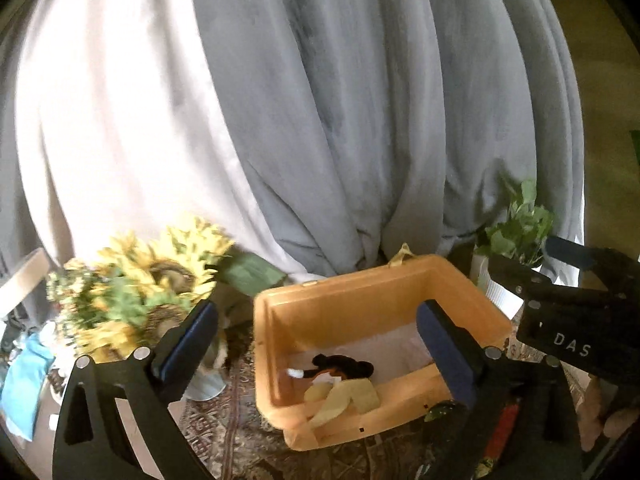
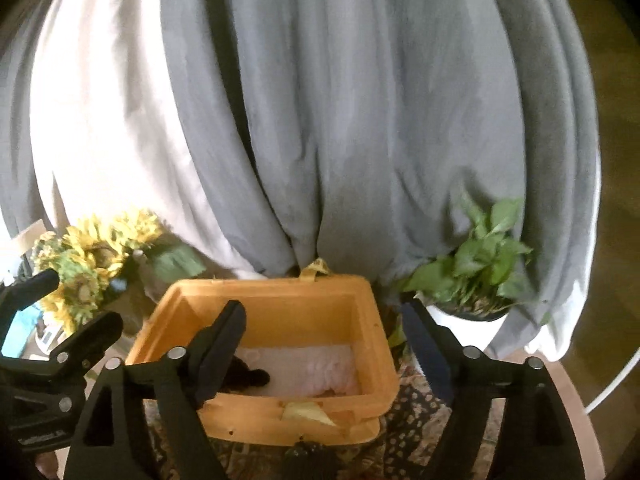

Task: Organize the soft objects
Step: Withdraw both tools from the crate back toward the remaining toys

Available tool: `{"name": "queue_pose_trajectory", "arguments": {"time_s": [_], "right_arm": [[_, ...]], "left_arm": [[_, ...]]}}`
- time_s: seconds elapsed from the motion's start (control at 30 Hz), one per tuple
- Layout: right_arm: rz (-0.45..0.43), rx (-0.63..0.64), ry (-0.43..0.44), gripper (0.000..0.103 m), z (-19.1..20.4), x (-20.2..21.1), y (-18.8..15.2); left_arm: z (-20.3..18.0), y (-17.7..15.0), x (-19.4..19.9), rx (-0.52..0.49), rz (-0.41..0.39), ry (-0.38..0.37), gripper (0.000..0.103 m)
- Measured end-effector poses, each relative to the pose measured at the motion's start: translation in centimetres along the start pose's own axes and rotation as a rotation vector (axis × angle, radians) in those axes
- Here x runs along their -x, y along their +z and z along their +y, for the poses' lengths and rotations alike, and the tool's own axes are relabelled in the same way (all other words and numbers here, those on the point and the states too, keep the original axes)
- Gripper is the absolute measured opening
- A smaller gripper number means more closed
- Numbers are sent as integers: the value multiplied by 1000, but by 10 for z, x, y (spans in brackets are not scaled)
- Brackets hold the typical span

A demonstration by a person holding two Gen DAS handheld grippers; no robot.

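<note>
Already down in the open orange plastic bin [image 1: 372, 308]: a small black-and-yellow plush toy [image 1: 340, 390], lying on a pale pink cloth [image 2: 312, 368]. Best to lift straight clear of the rim, fingers apart. Left gripper [image 1: 316, 350] released, empty; right gripper [image 2: 324, 340] likewise. Open room above; sunflowers [image 1: 160, 272] and leafy potted plant [image 2: 476, 268] crowding either side, grey curtain [image 2: 340, 120] just behind.

You're in a home living room: grey curtains [image 2: 320, 120], sunflowers [image 1: 152, 280], a potted plant [image 2: 476, 264], patterned tablecloth [image 1: 240, 440].
</note>
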State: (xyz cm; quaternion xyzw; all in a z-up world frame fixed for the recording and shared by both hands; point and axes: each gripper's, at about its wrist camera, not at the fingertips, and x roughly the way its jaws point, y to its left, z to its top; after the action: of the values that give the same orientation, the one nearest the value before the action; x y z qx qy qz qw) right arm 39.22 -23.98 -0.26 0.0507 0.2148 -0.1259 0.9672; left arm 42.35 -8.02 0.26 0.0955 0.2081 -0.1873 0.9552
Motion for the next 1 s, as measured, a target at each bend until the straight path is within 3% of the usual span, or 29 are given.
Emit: {"name": "queue_pose_trajectory", "arguments": {"time_s": [0.2, 0.43, 0.77, 1.0], "right_arm": [[-59, -7, -29, 92, -2, 44, -9], [-68, -27, -43, 93, -8, 78, -35], [-8, -68, -52, 93, -26, 101, -84], [46, -101, -95, 93, -35, 114, -117]], "left_arm": [[-3, -12, 38, 25, -30, 39, 103], [-10, -44, 69, 81, -24, 62, 103], [-32, -85, 101, 33, -22, 144, 103], [-39, -113, 109, 40, 12, 125, 103]]}}
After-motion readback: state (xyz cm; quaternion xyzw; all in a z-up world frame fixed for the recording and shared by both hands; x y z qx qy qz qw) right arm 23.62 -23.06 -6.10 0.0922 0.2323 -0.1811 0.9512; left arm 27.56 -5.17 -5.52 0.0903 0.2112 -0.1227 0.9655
